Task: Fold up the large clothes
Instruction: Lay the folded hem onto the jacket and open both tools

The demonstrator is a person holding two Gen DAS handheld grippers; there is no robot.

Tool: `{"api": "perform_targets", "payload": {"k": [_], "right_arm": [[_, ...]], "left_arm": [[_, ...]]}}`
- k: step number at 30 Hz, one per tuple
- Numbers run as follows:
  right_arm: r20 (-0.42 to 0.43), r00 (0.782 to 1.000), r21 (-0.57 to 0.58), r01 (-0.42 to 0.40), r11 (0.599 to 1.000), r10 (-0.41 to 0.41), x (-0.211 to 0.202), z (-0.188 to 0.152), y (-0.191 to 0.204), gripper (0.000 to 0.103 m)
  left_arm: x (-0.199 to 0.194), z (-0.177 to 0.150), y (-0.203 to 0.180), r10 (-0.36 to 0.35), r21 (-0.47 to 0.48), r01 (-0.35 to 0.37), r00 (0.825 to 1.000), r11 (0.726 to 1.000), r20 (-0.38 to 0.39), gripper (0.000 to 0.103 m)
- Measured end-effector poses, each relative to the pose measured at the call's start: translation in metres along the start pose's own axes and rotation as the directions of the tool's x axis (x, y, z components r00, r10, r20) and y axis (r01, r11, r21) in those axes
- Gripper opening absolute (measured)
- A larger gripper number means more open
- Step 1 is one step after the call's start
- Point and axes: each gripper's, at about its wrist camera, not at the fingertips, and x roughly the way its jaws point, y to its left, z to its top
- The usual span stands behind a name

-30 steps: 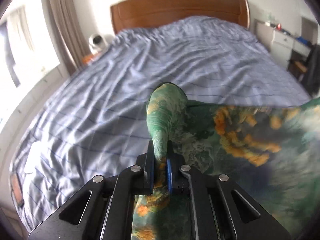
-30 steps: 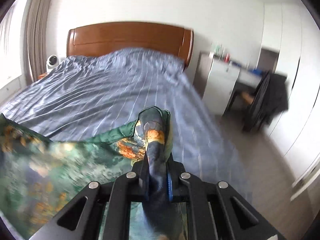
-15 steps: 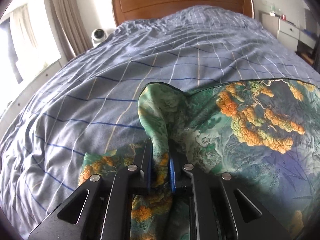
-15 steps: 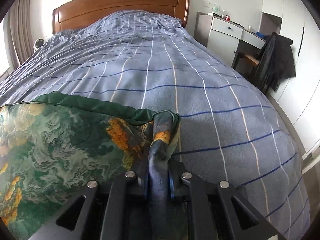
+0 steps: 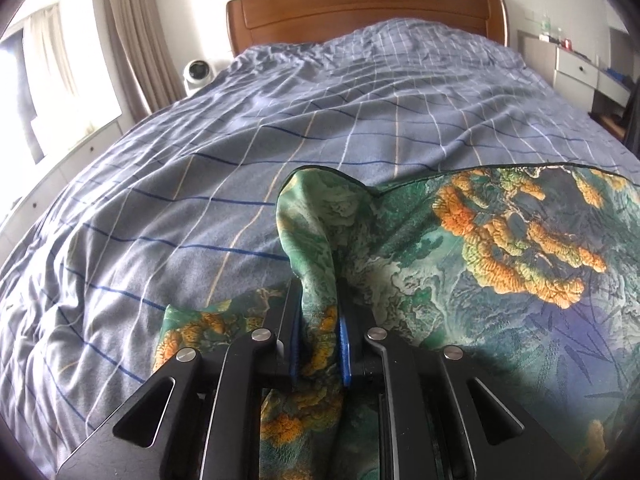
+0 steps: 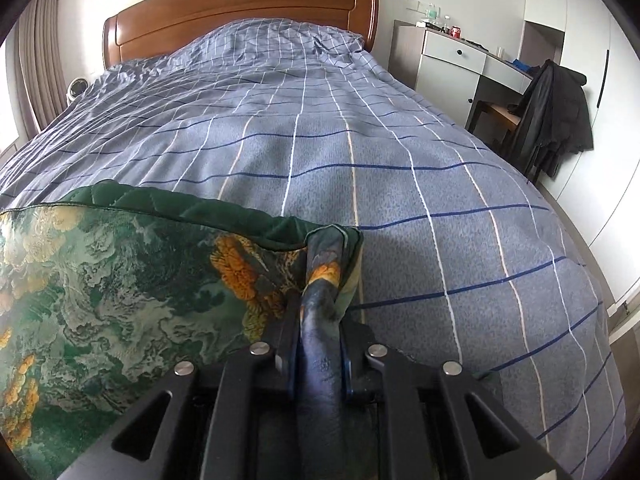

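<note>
Printed green garment (image 5: 500, 264) lying on checked bedspread (image 5: 200, 184), far edge laid flat. Left gripper (image 5: 318, 320) nearly closed, bunched corner pinched between pads; jaws just been opening slightly. Right gripper (image 6: 320, 320) likewise, other corner (image 6: 326, 264) clamped, jaws easing apart. Risk: uneven release, one corner snagging on a pad, dragging the fold askew; slippery fabric sliding off alignment.

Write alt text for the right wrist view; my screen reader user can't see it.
The right gripper, jaws shut on a bunched corner of a green and orange printed garment, holds it on a blue checked bedspread. Beyond are a wooden headboard and a white dresser.
</note>
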Motion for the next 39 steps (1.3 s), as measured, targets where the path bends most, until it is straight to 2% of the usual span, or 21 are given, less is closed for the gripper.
{"api": "perform_targets", "payload": {"k": [11, 16, 18, 20, 23, 25, 27, 30, 32, 34, 36, 39], "right_arm": [[0.000, 0.999, 0.033, -0.035, 0.999, 0.035, -0.001, 0.000, -0.008, 0.018], [0.003, 0.999, 0.050, -0.047, 0.998, 0.047, -0.001, 0.000, -0.011, 0.019], [0.002, 0.999, 0.061, -0.051, 0.997, 0.051, -0.001, 0.001, -0.013, 0.021], [0.001, 0.999, 0.070, -0.055, 0.996, 0.055, -0.001, 0.001, -0.015, 0.021], [0.002, 0.997, 0.095, -0.077, 0.993, 0.077, -0.002, 0.003, -0.019, 0.021], [-0.028, 0.992, 0.131, -0.119, 0.984, 0.124, -0.001, 0.008, -0.028, 0.022], [-0.052, 0.988, 0.171, -0.133, 0.976, 0.144, -0.007, 0.017, -0.039, 0.037], [0.012, 0.994, 0.172, -0.106, 0.979, 0.105, -0.044, 0.031, -0.051, 0.041], [0.059, 0.995, 0.138, -0.088, 0.987, 0.081, -0.071, 0.035, -0.048, 0.042], [0.109, 0.988, 0.074, -0.115, 0.991, 0.107, -0.106, 0.032, -0.036, 0.043], [0.147, 0.974, 0.000, -0.172, 0.985, 0.170, -0.140, 0.019, -0.017, 0.049], [0.169, 0.959, -0.076, -0.217, 0.973, 0.227, -0.167, -0.005, 0.008, 0.055]], "left_arm": [[-0.002, -0.001, 0.006, -0.019, -0.018, 0.020, 1.000, 1.000, 0.012, 0.014], [-0.008, -0.003, 0.014, -0.026, -0.046, 0.027, 0.999, 0.999, 0.034, 0.025], [-0.010, -0.003, 0.021, -0.008, -0.085, 0.011, 0.999, 0.996, 0.037, 0.051], [-0.011, -0.003, 0.030, -0.020, -0.135, 0.025, 0.999, 0.991, 0.038, 0.064], [-0.011, -0.003, 0.041, -0.055, -0.189, 0.058, 0.998, 0.980, 0.022, 0.076], [-0.011, -0.001, 0.045, -0.070, -0.201, 0.069, 0.998, 0.977, 0.001, 0.082], [-0.011, 0.003, 0.048, -0.087, -0.206, 0.079, 0.996, 0.975, -0.029, 0.092], [-0.018, 0.010, 0.056, -0.113, -0.216, 0.095, 0.991, 0.972, -0.074, 0.094], [-0.035, 0.012, 0.066, -0.135, -0.239, 0.116, 0.989, 0.964, -0.064, 0.094], [-0.059, 0.006, 0.077, -0.163, -0.270, 0.150, 0.986, 0.951, -0.025, 0.095], [-0.081, -0.004, 0.086, -0.185, -0.288, 0.178, 0.983, 0.941, 0.003, 0.097], [-0.117, -0.029, 0.096, -0.198, -0.295, 0.197, 0.980, 0.935, 0.029, 0.098]]}}
